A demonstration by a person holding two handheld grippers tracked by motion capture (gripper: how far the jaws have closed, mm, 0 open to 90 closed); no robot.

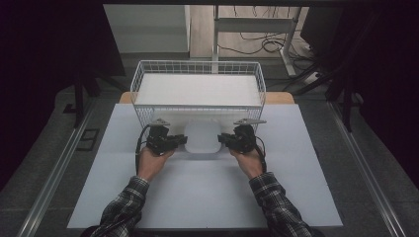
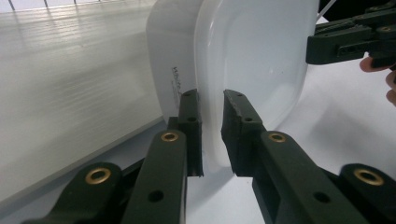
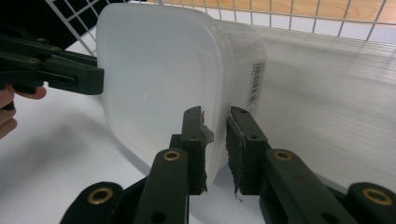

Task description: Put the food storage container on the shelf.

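Observation:
A white, rounded-square plastic container (image 1: 201,138) sits between my two grippers, just in front of the wire basket (image 1: 197,63). My left gripper (image 1: 184,140) is shut on the container's left edge. In the left gripper view the jaws (image 2: 211,100) pinch the container (image 2: 252,60) at its thin wall. My right gripper (image 1: 221,139) is shut on the opposite edge, and in the right gripper view its jaws (image 3: 215,114) clamp the container (image 3: 159,70) beside a barcode label. I cannot tell whether the container rests on the table.
The wire basket stands at the back of the white table sheet (image 1: 197,192) and is lined with a white corrugated board (image 1: 197,89). Its front wall is right behind the container. Dark floor and metal rails flank the table.

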